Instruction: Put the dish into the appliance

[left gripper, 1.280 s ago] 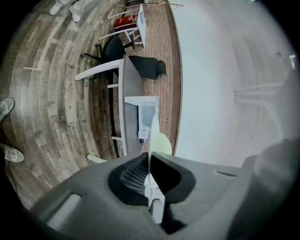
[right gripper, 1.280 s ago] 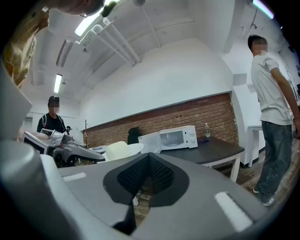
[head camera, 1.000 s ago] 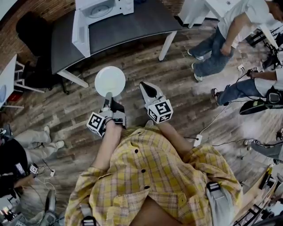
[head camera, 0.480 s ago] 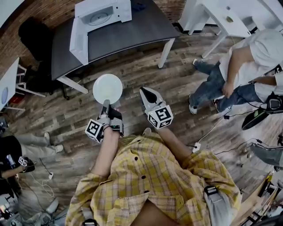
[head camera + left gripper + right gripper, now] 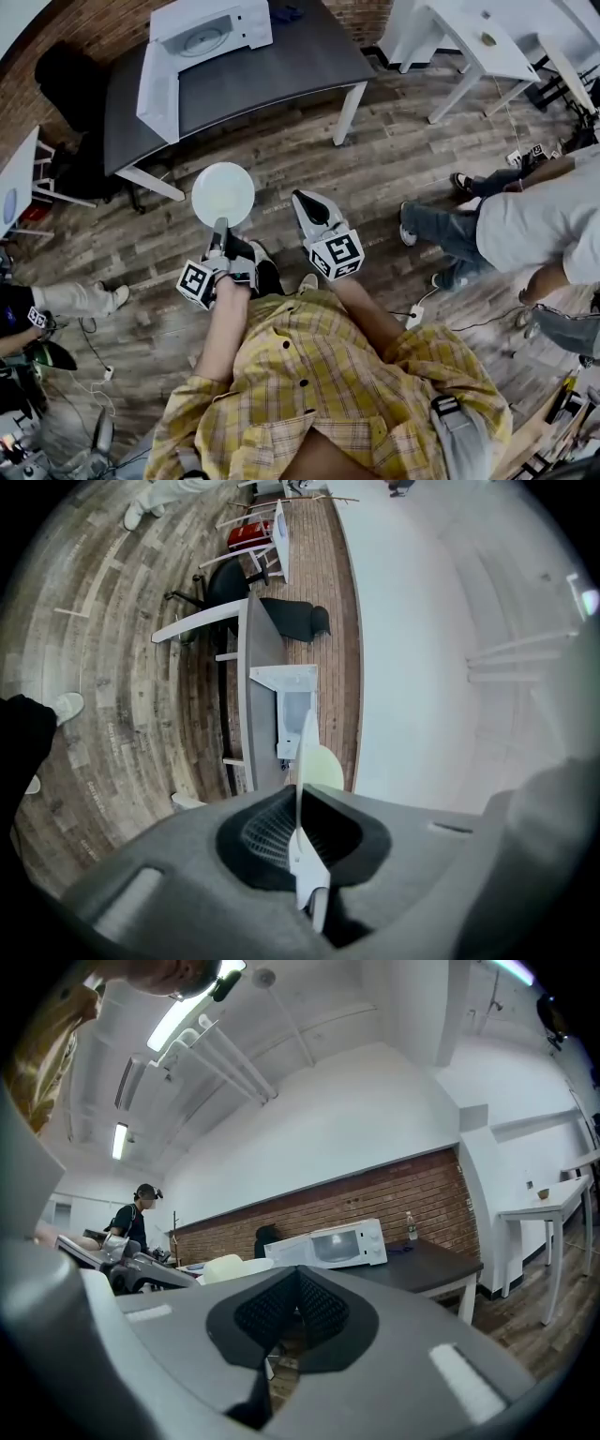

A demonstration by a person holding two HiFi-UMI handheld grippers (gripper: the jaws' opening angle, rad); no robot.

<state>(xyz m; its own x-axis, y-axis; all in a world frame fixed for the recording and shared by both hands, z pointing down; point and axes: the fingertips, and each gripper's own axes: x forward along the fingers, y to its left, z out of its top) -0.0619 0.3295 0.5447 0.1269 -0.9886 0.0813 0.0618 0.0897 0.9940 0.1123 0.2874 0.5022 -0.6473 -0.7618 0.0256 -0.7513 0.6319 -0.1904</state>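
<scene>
While the left gripper (image 5: pixel 221 228) clamps the rim of the white plate (image 5: pixel 223 192), held flat above the wood floor (image 5: pixel 375 169), the right gripper (image 5: pixel 302 199) beside it has its jaws pressed together on nothing. Well ahead, the white microwave (image 5: pixel 208 30) sits on the dark table (image 5: pixel 281 66) with its door (image 5: pixel 157 89) swung open. Its panel print is too small to read. The left gripper view shows the plate edge-on only. 2 bystanders (image 5: pixel 525 225) are cut off at the frame edges.
</scene>
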